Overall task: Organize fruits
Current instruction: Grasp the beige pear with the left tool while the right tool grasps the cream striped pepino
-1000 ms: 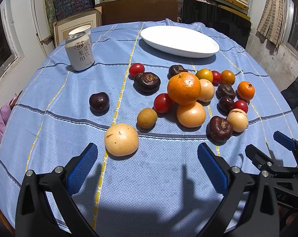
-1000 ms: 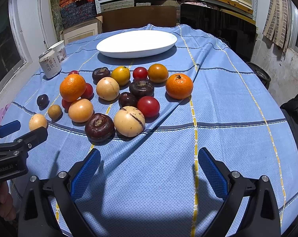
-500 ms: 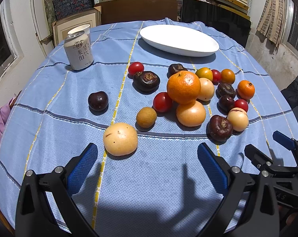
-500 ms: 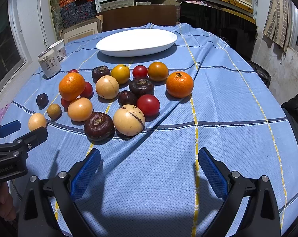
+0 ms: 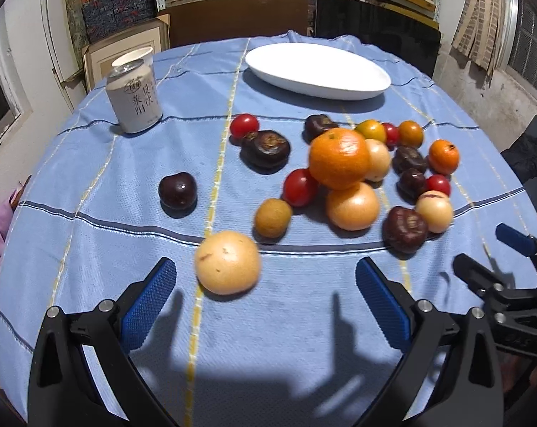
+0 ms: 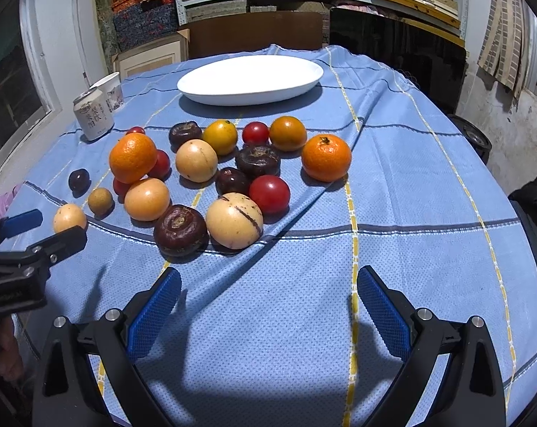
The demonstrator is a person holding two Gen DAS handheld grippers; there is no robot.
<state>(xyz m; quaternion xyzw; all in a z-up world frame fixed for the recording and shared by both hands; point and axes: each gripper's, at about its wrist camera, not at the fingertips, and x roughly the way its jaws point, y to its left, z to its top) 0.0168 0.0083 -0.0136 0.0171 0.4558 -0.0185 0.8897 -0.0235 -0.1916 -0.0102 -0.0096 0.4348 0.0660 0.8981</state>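
Since a second ago, our left gripper (image 5: 265, 302) has closed in on the pale yellow fruit (image 5: 228, 262); jaws wide and empty, like our right gripper (image 6: 268, 306). Clipping that round fruit could roll it away from the white platter (image 5: 318, 71).

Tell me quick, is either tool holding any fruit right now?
Left tool: open, holding nothing.
Right tool: open, holding nothing.
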